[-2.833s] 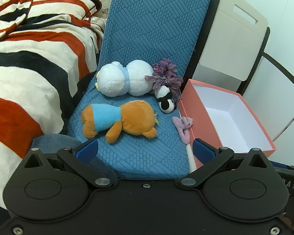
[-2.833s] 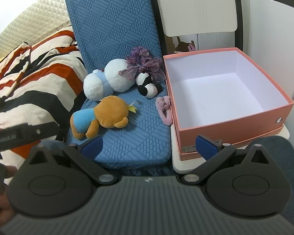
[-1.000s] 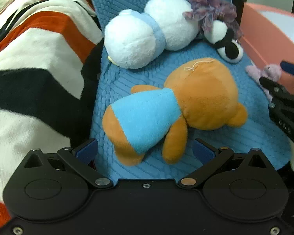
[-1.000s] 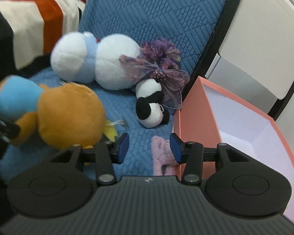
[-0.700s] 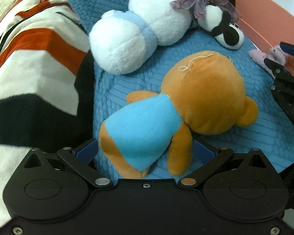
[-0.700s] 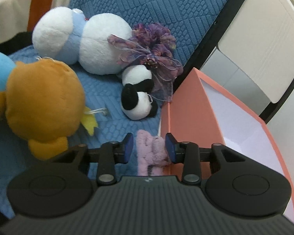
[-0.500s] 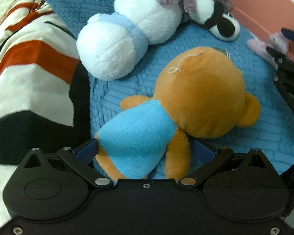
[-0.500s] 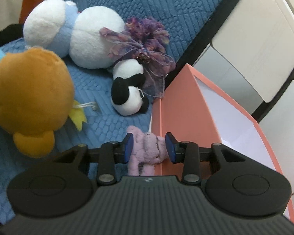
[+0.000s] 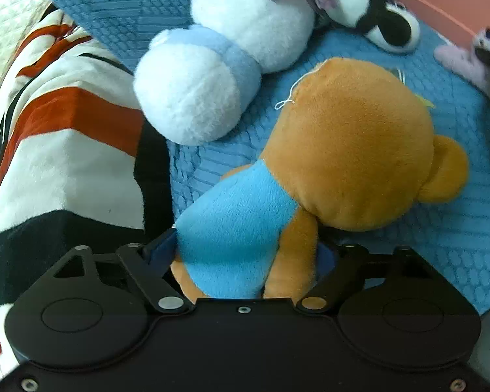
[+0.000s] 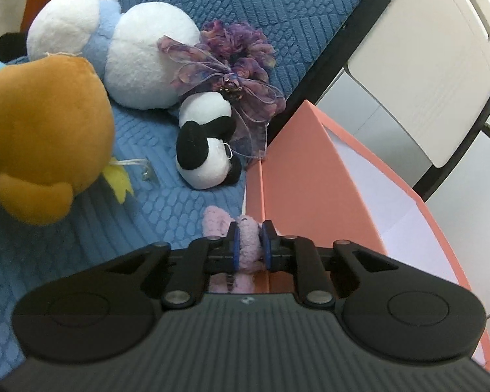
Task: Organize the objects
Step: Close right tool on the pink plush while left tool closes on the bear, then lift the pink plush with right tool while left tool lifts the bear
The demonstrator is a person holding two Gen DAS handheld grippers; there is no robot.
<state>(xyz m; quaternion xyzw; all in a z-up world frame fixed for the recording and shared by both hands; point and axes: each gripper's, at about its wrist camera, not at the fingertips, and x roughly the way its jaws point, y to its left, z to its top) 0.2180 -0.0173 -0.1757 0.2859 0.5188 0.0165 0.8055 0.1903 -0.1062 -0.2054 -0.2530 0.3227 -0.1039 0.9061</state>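
Four plush toys (image 10: 209,145), one box (image 10: 310,176).

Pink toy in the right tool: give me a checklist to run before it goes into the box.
1. Right tool shut on the pink toy: ok, both pads press its sides.
2. Toy lifted off the cushion: cannot tell, its lower end is hidden behind the tool.
3. Box open, with the white floor in view bare: ok.
4. Box wall right beside the toy, so lift before moving across: not ok yet, the tool is below the rim.
5. Panda apart from the grasp: ok.
6. Left tool around the bear: grip cannot tell, its pads are mostly hidden.
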